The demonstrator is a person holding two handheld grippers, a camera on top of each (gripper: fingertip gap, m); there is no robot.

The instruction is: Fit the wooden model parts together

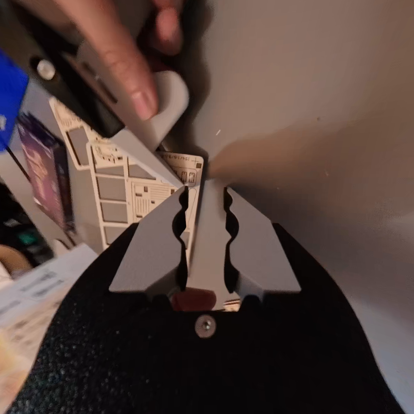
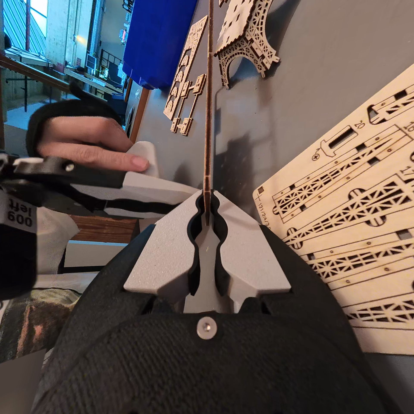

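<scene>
Right wrist view: right gripper [image 2: 208,197] pinches a wooden sheet [image 2: 209,112] edge-on; left gripper [image 1: 205,190] gapes, empty. Tower base [image 2: 246,38] built; uncut part sheets [image 2: 349,224] remain.

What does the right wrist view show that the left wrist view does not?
Only the right wrist view: the built wooden tower base, a sheet of lattice parts, a small parts sheet, and the right hand-held gripper shut on the edge of a thin wooden sheet.
Only the left wrist view: that sheet's flat face, and the open left hand-held gripper.
Both: the grey table, both grippers meeting at the sheet.
</scene>
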